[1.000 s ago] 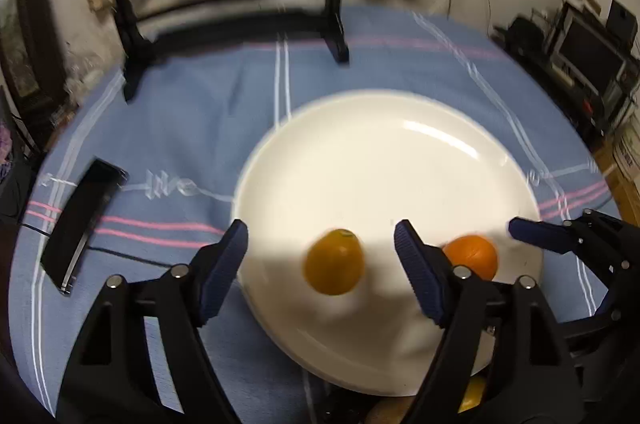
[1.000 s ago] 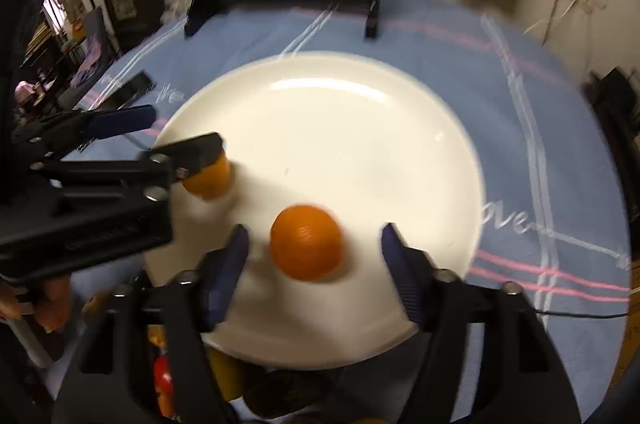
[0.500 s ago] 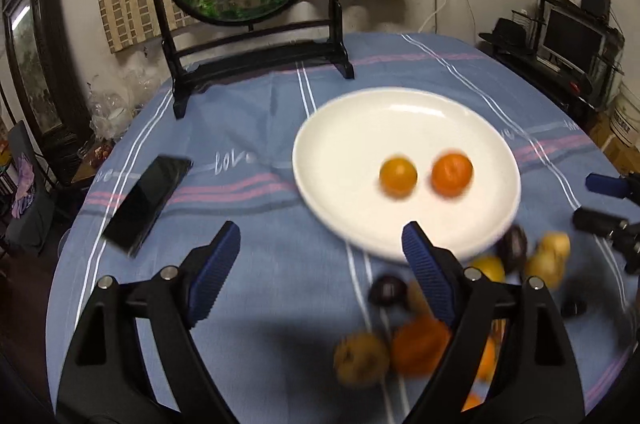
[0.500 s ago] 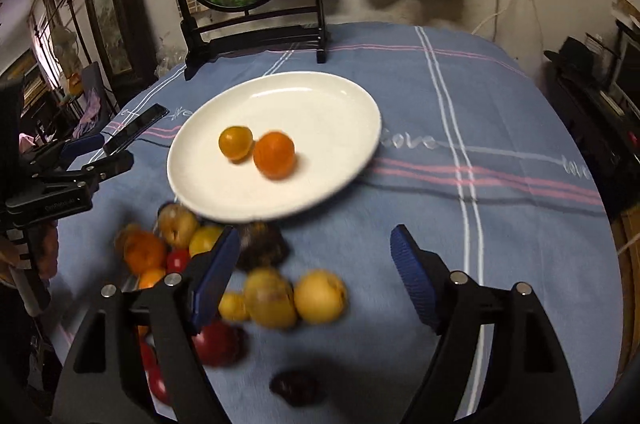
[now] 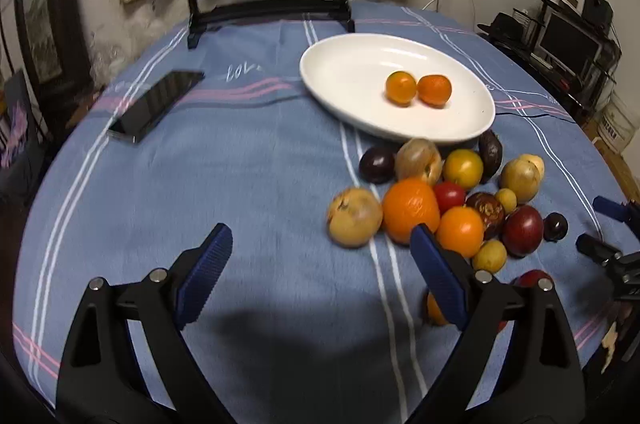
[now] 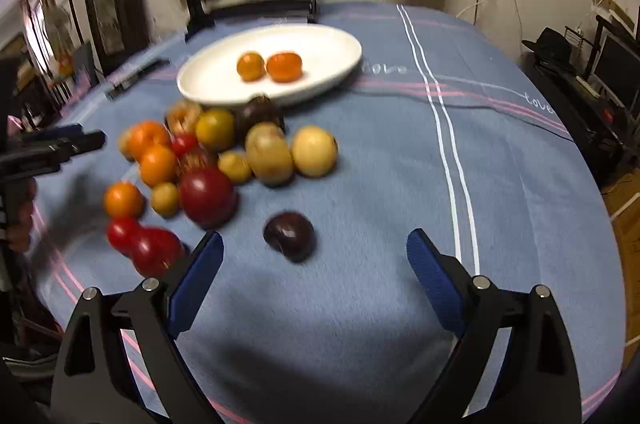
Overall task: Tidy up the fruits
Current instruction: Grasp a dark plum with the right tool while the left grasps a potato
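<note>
Fingers of both grippers, left [image 5: 320,244] and right [image 6: 312,250], are opening wide, empty, angled down over blue-clothed surface [image 5: 260,184]; fruit pile [image 5: 440,200] beside plate [image 5: 344,72].

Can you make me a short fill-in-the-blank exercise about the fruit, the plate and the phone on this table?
1. The oval white plate holds ____ small orange fruits.
2. The flat black phone lies on the ____ striped tablecloth.
3. Between the fingers of the left gripper there is ____ fruit.
4. The lone dark purple plum lies ____ the plate.

Missing words: two; blue; no; off
</note>
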{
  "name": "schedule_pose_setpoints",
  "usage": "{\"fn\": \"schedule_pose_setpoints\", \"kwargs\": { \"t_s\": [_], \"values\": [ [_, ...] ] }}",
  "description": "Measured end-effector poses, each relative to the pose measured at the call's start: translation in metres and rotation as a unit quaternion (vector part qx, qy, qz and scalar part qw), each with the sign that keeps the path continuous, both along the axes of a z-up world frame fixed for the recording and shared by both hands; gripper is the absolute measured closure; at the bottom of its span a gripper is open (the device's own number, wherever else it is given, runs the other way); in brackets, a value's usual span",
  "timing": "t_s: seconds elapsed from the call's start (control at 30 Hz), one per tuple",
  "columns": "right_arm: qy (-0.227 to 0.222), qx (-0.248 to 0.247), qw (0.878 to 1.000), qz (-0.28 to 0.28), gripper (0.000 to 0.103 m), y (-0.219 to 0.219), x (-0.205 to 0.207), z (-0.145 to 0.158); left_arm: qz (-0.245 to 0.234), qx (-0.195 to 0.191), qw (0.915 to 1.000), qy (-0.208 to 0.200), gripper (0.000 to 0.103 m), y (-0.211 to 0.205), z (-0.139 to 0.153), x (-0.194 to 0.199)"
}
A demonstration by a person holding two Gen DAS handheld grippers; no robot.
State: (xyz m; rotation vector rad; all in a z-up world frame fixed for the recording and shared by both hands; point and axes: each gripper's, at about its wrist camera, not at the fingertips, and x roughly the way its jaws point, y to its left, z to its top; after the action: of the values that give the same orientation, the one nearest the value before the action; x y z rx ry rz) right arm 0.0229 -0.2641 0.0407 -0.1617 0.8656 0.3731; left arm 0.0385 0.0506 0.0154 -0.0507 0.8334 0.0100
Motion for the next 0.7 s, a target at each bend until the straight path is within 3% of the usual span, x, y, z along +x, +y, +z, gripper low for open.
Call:
{"fn": "schedule_pose_setpoints", "kwargs": {
  "t_s": [0.07,0.2,0.33,0.4,0.7],
  "values": [
    [0.008,-0.010,1.000,-0.002,0.013,0.002,0.000,-0.005,0.000,-0.005,1.0000,0.007,0.011,0.003,-0.005,-0.003],
    [0.031,-0.017,0.999,0.008,0.036,0.013,0.008,-0.015,-0.006,0.000,0.9999,0.013,0.011,0.004,-0.010,-0.007],
    [0.046,-0.030,0.998,0.012,0.046,0.026,0.016,-0.026,-0.013,0.007,0.9996,0.022,0.011,0.004,-0.016,-0.003],
    [0.040,-0.032,0.999,0.018,0.072,0.030,0.017,-0.025,-0.014,0.006,0.9994,0.029,0.011,0.005,-0.019,0.001],
    [0.039,0.022,0.998,0.042,0.072,0.024,0.011,-0.019,-0.024,0.018,0.9978,0.059,0.012,-0.003,-0.033,0.027]
  ]
}}
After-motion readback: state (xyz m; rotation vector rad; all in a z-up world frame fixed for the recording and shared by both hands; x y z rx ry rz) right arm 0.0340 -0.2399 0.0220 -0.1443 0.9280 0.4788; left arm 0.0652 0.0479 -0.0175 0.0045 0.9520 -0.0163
